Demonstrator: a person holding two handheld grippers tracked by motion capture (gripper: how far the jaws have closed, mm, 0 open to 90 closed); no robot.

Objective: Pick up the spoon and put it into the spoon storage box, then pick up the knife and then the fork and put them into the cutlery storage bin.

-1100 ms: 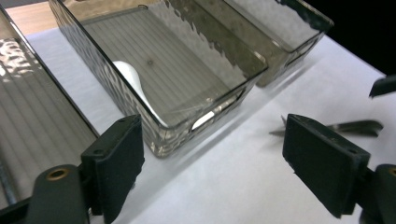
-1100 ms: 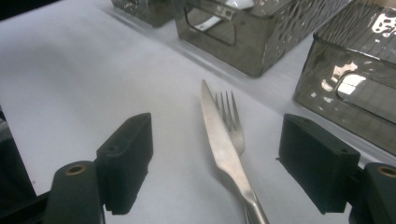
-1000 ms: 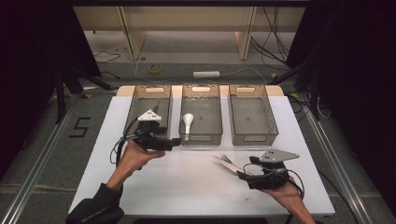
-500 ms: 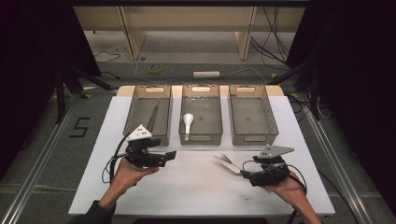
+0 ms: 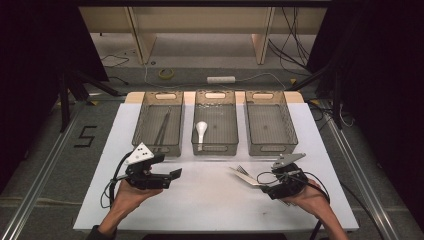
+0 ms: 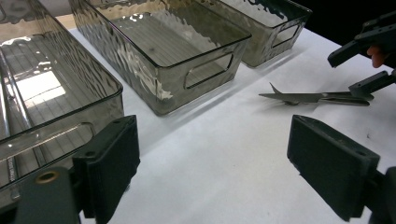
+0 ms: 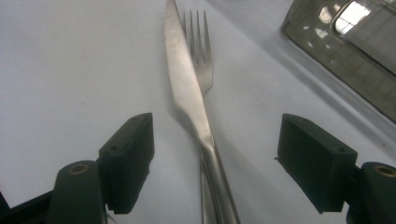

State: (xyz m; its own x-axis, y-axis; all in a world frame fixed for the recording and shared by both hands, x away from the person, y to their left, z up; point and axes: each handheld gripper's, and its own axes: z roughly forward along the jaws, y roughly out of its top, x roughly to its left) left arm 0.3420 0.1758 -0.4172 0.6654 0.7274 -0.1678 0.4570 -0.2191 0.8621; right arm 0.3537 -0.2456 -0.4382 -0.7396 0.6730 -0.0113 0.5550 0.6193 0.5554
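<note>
A steel knife [image 7: 187, 88] lies over a fork [image 7: 200, 42] on the white table, their handles running back between my right gripper's [image 7: 217, 163] open jaws. The pads stand clear of the handles on both sides. In the high view this pair of cutlery [image 5: 243, 175] lies at the front right, just left of the right gripper [image 5: 262, 181]. My left gripper [image 5: 172, 174] hovers open at the front left, holding nothing and pointing right. From the left gripper [image 6: 219, 168] view, the cutlery [image 6: 303, 98] and the right gripper [image 6: 369, 60] lie ahead.
Three smoky clear bins stand in a row at the back of the table. The left bin [image 5: 137, 130] holds a long thin metal utensil [image 5: 162, 129], the middle bin [image 5: 216, 150] a white spoon [image 5: 200, 131], and the right bin [image 5: 270, 150] shows nothing inside. White tabletop [image 5: 210, 200] spreads between the hands.
The left hand has drawn its open gripper back from the left bin toward the table's front edge and lower. The right gripper has stayed over the knife and fork.
</note>
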